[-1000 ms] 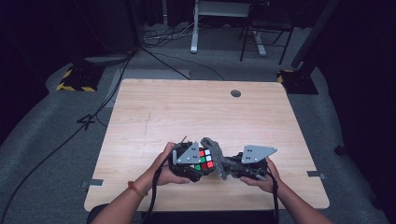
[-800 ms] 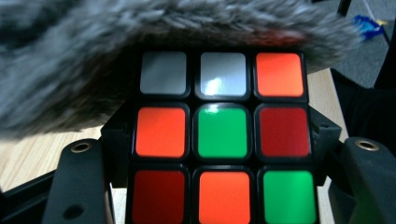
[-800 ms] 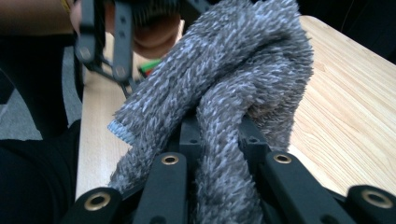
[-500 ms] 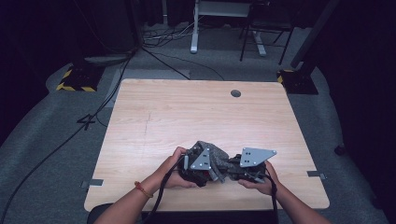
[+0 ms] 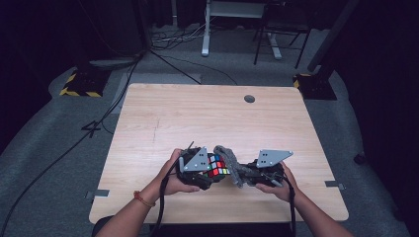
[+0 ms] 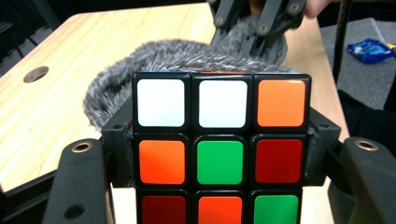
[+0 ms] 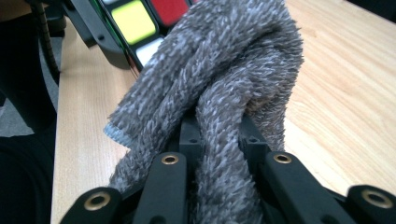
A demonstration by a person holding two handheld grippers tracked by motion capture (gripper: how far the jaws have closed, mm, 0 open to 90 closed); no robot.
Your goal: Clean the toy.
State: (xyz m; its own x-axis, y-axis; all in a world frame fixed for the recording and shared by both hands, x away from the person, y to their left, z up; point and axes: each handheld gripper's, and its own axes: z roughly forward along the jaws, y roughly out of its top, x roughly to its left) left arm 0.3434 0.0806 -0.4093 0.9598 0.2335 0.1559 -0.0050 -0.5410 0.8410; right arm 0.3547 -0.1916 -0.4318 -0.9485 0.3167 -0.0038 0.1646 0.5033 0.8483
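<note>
My left gripper (image 5: pixel 210 171) is shut on a Rubik's cube (image 5: pixel 216 166), held just above the table's near edge. In the left gripper view the cube (image 6: pixel 219 140) sits between the two jaws with white, orange, green and red stickers facing the camera. My right gripper (image 5: pixel 248 174) is shut on a bunched grey fuzzy cloth (image 5: pixel 231 165). The cloth (image 7: pixel 224 70) rises from between its jaws and presses against the cube (image 7: pixel 135 21). Behind the cube, the cloth (image 6: pixel 154 56) wraps the far side, with the right gripper (image 6: pixel 254 23) above it.
The light wooden table (image 5: pixel 207 118) has a round cable hole (image 5: pixel 249 98) near its far edge. Cables trail from both grippers off the near edge. A blue packet (image 6: pixel 371 49) lies on the grey floor beside the table. Dark stands and chair legs are beyond it.
Half a second ago the cloth lay over the cube's top and hid its stickers. Now it has slid back to the right and the coloured face shows again.
</note>
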